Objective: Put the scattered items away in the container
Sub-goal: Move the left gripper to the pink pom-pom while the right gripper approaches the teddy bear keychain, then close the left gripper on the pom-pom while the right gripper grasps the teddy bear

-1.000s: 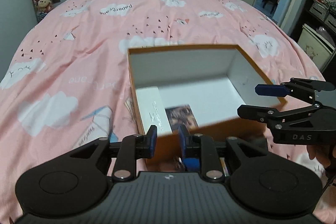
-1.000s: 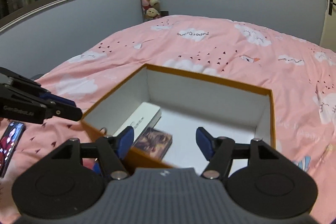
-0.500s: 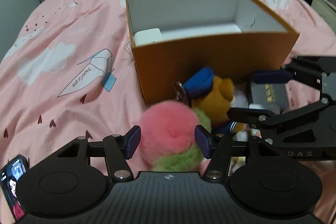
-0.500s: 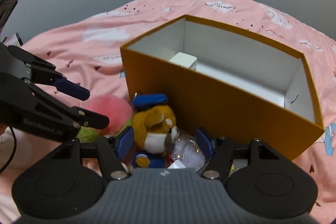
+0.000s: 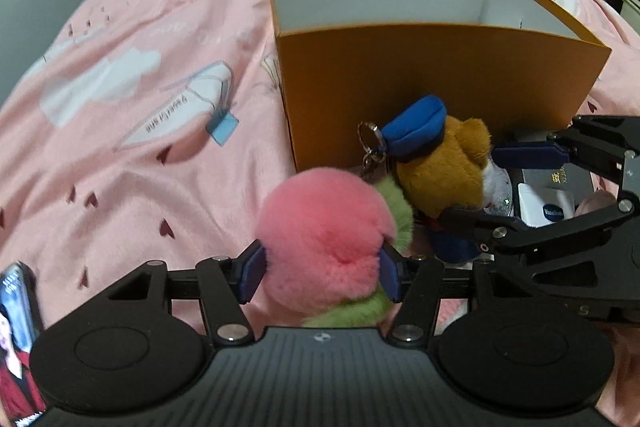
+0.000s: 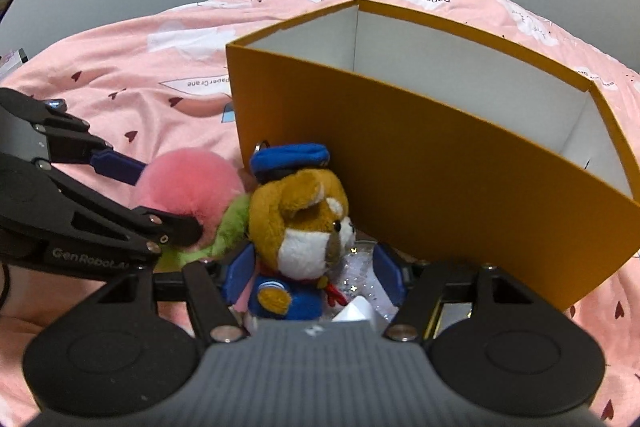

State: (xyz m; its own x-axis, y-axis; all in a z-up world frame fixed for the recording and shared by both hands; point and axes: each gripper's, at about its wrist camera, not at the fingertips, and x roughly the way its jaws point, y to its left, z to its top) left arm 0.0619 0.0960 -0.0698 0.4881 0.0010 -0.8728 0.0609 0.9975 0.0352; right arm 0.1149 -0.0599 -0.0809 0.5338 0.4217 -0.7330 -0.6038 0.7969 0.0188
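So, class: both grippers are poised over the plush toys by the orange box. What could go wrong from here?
1. The left gripper straddles the pink and green pom-pom; its soft fur may slip out.
2. The dog plush leans against the pom-pom, so lifting one may drag the other.
3. The orange box stands close; a gripper might nudge it.

Counting now: one open orange cardboard box point(image 5: 436, 83), two plush toys — one fluffy pink-and-green pompom point(image 5: 324, 239), one brown dog in blue cap point(image 6: 300, 223) — one white Vaseline tin point(image 5: 546, 205), one phone point(image 5: 16, 339).
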